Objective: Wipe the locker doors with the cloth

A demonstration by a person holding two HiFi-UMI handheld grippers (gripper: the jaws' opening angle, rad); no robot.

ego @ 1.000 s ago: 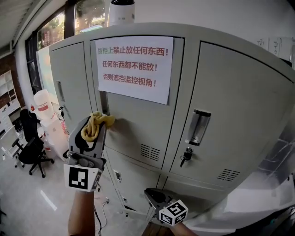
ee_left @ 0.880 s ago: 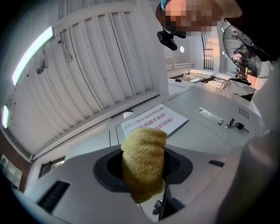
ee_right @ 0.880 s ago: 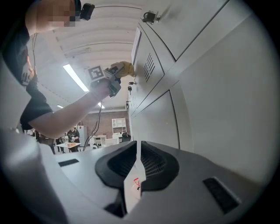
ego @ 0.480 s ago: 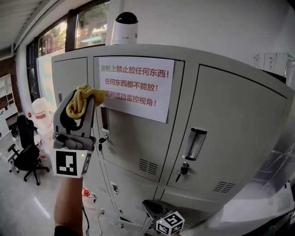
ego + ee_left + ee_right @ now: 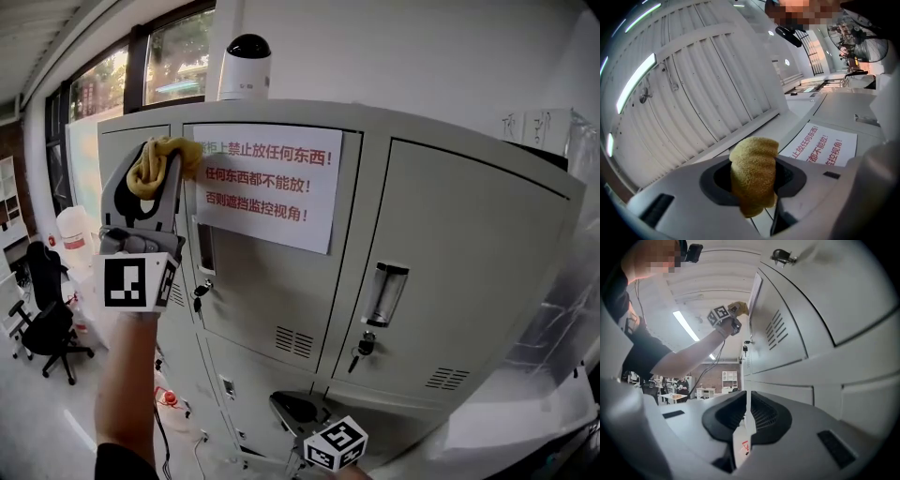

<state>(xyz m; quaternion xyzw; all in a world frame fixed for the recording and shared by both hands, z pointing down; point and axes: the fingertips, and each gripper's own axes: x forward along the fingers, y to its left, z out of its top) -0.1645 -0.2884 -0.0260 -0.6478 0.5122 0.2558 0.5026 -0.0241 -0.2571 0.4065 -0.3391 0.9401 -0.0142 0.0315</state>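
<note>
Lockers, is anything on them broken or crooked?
Nothing stands out. The locker doors look shut and undented, the paper sign lies flat, and the left hand-held gripper holds the yellow cloth.

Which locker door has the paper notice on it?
The upper middle door: a white notice with red print covers its top. The upper right door carries no paper. The yellow cloth is by the notice's top left corner.

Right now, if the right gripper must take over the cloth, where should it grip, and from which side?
Probably the bunched end of the cloth bulging past the tips of the left gripper, coming from above; the rest is pinched between those jaws.
</note>
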